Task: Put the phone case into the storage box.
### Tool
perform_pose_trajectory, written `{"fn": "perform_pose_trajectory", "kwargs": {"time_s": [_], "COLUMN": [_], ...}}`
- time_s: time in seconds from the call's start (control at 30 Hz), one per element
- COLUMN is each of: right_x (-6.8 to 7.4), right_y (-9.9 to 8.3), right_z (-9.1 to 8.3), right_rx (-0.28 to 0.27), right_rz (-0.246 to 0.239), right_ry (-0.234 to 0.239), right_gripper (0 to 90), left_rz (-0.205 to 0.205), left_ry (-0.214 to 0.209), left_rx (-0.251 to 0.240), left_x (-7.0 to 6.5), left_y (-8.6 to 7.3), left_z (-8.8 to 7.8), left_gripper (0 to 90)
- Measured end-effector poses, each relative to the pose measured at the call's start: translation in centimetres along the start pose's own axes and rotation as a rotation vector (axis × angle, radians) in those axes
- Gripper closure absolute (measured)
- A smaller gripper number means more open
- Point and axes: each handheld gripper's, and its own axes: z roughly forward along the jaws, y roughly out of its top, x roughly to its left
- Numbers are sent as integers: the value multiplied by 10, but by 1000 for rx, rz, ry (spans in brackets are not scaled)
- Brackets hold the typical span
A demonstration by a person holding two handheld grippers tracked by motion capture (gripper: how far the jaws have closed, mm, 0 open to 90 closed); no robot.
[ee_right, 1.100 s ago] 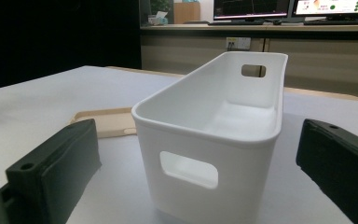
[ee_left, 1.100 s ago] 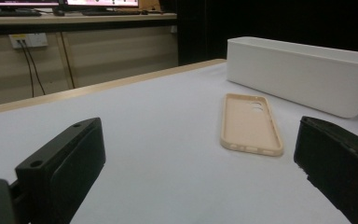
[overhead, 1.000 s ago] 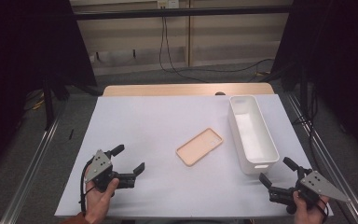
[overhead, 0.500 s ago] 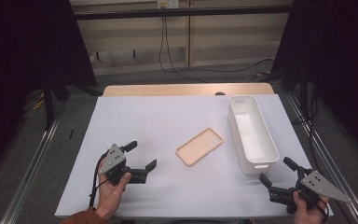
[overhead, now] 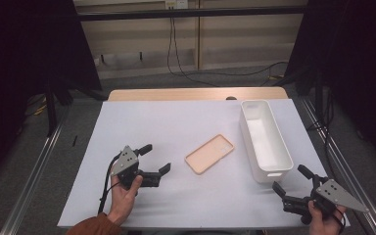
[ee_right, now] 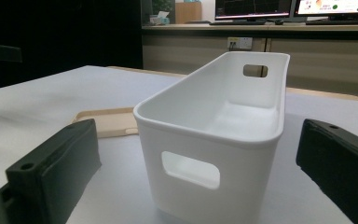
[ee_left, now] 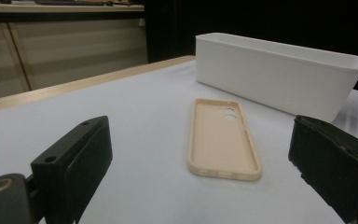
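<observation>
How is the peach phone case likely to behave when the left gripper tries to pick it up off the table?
The phone case lies flat, open side up, with only a thin raised rim, so the left gripper probably has little edge to catch. It looks thin and hollow, likely light and somewhat bendy. On the smooth table it may slide when nudged.

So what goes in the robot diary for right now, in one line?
left tongs: open, aimed at phone case | right tongs: open, by white bin | case flat, untouched

Even overhead light brightens the white desk (overhead: 196,122); surroundings stay dark. Shadows are faint, and the near claws blur softly.
</observation>
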Motion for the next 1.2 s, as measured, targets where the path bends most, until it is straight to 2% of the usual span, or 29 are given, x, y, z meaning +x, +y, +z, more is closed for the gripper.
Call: {"fn": "perform_pose_trajectory", "kwargs": {"time_s": [0.07,0.1,0.2,0.27,0.3,0.37,0.47,0.5,0.57,0.63,0.67,0.73,0.8,0.83,0.9,0.93,1.0,1.1,1.2], "right_x": [0,0,0,0,0,0,1,0,0,0,0,0,1,1,0,0,0,0,0], "right_y": [0,0,0,0,0,0,0,0,0,0,0,0,0,0,0,0,0,0,0], "right_z": [0,0,0,0,0,0,0,0,0,0,0,0,0,0,0,0,0,1,0], "right_rx": [0,-1,2,1,1,1,0,1,1,1,1,1,1,1,0,0,0,1,0], "right_rz": [-2,-3,2,-4,-2,-3,0,-2,-2,-2,1,0,0,0,-1,0,3,3,1], "right_ry": [2,3,3,5,6,4,6,6,7,5,4,6,7,8,7,7,7,6,7], "right_gripper": [0,0,0,0,0,0,0,0,0,0,0,0,0,0,0,0,0,0,0], "left_rz": [6,-8,-16,-10,-14,-5,1,-5,-22,29,40,32,41,49,34,46,63,58,64], "left_ry": [-4,-21,-31,-32,-49,-45,-63,-64,-96,-89,-99,-96,-102,-93,-100,-92,-81,-91,-96], "left_rx": [-4,0,-9,-10,-5,-3,22,29,44,57,68,82,99,99,109,127,131,127,144], "left_x": [0,1,3,4,4,4,5,5,5,4,4,5,6,7,8,8,7,7,7], "left_y": [2,4,8,10,11,12,13,13,14,14,14,13,14,14,14,15,17,19,20], "left_z": [2,3,5,8,10,13,22,25,30,35,38,45,51,54,59,62,66,74,82], "left_gripper": [60,62,64,60,59,55,54,54,53,51,50,41,49,46,45,44,44,44,41]}}
